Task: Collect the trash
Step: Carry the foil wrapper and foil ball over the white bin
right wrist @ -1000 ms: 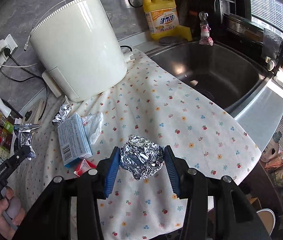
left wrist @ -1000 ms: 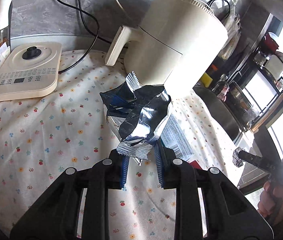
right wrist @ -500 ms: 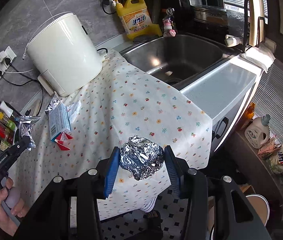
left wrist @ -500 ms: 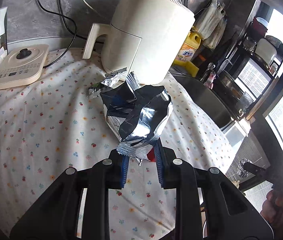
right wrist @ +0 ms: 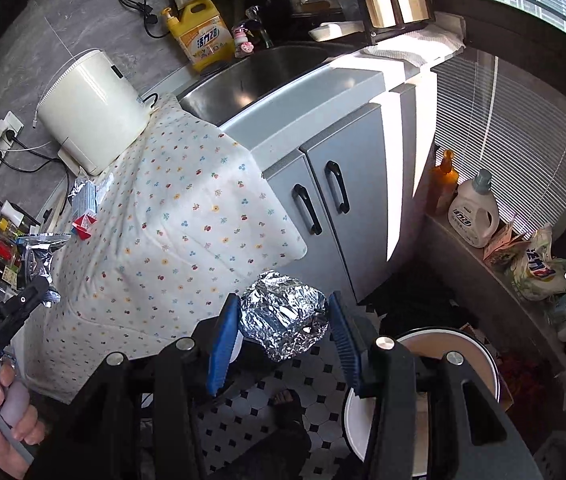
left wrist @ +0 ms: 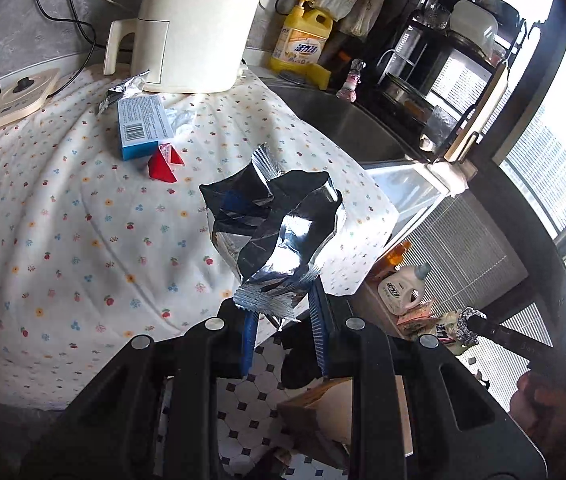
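My left gripper [left wrist: 281,322] is shut on a crumpled silver snack bag [left wrist: 279,224] and holds it in the air past the counter's front edge. My right gripper [right wrist: 283,330] is shut on a ball of crumpled aluminium foil [right wrist: 285,316], out over the tiled floor. A white round bin [right wrist: 419,384] stands on the floor just right of the right gripper. On the floral cloth [left wrist: 63,220] lie a blue box [left wrist: 143,124], a red wrapper [left wrist: 165,162] and a foil scrap [left wrist: 123,90].
A cream air fryer [left wrist: 195,24] stands at the back of the counter. A sink [right wrist: 259,76] and yellow detergent bottle [right wrist: 201,36] lie to the right. Grey cabinet doors [right wrist: 335,208] are below. Detergent bottles [right wrist: 473,212] and bags line a ledge by the window.
Both grippers have pulled back from the counter and out over the floor, each still holding its trash. The white bin has come into the right wrist view.
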Available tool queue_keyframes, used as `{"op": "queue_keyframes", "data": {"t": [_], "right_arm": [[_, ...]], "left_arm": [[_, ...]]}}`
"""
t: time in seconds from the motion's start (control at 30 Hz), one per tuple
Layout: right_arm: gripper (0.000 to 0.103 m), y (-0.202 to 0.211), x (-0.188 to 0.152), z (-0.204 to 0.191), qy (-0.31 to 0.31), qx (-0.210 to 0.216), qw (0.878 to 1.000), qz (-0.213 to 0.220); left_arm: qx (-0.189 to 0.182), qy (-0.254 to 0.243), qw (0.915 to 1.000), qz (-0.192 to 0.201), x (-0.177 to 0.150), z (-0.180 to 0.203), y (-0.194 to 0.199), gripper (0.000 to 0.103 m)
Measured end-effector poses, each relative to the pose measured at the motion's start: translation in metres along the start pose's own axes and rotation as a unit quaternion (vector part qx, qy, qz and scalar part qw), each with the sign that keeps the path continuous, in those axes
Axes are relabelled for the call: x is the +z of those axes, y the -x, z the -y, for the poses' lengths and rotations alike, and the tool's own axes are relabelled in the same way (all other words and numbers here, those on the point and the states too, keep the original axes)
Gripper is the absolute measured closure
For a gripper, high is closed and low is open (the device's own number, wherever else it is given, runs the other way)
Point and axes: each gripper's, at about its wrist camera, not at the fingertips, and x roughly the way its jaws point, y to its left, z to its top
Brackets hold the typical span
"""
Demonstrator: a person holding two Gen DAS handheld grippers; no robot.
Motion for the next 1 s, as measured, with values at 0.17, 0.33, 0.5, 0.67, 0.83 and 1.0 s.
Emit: {"op": "queue_keyframes", "data": {"t": [0.17,0.33,0.5,0.67,0.83,1.0], "right_arm": [[0.057,0.015,-0.025,0.05,-0.025,-0.021,0.999,-0.006],[0.056,0.025,-0.048,0.091,-0.042,-0.042,0.998,-0.02],[0.034,0.036,-0.068,0.118,-0.061,-0.052,0.997,-0.021],[0.034,0.054,-0.077,0.145,-0.089,-0.067,0.994,-0.012],[0.032,0.074,-0.087,0.168,-0.11,-0.084,0.99,0.0],[0.032,0.091,-0.096,0.188,-0.137,-0.101,0.985,0.012]], "left_arm": [[-0.027,-0.029,0.9989,-0.026,-0.031,0.053,-0.015,0.079],[-0.057,-0.057,0.995,-0.059,-0.062,0.099,-0.033,0.079],[-0.078,-0.086,0.989,-0.092,-0.087,0.135,-0.05,0.079],[-0.098,-0.11,0.9815,-0.122,-0.104,0.162,-0.065,0.079],[-0.116,-0.137,0.9705,-0.16,-0.124,0.192,-0.086,0.079],[-0.147,-0.164,0.9533,-0.207,-0.147,0.221,-0.103,0.073]]}}
